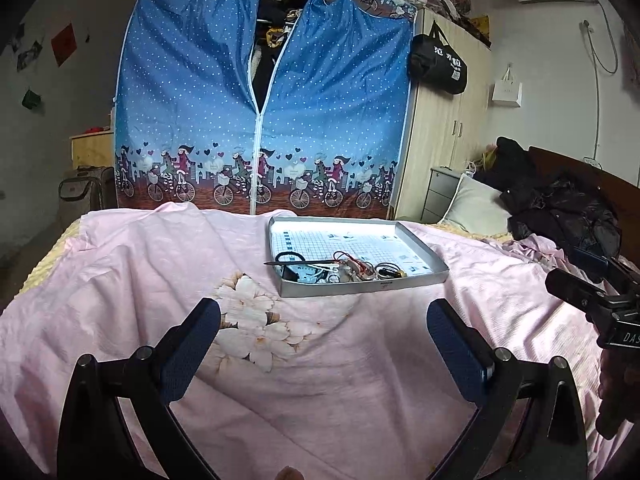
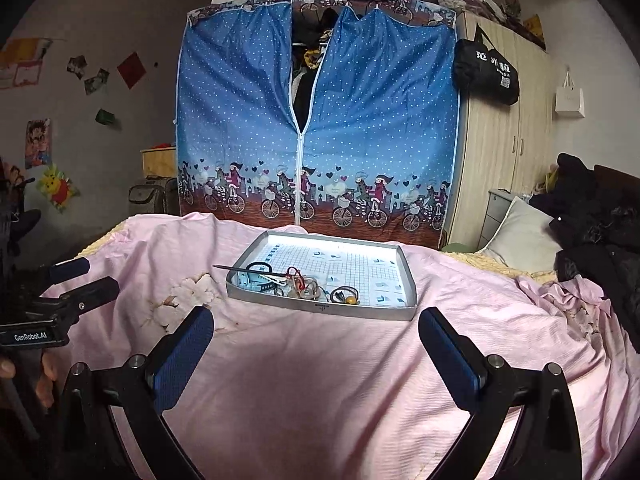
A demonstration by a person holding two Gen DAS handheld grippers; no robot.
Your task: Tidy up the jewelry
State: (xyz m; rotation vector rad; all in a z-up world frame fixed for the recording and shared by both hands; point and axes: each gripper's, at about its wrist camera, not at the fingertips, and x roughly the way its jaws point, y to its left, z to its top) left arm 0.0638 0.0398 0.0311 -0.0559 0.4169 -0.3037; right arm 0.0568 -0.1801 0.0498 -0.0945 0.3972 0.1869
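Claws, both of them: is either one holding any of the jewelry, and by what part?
Nothing is held. The left claw and right claw are both open above the pink bedspread, short of the tray.

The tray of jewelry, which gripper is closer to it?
Right, slightly. The tray sits straight ahead of the right gripper; the left gripper is further back and off to its left. Both are open and empty.

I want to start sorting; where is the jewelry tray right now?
The tray lies on the pink bedspread, ahead of both open grippers, before the blue wardrobe.
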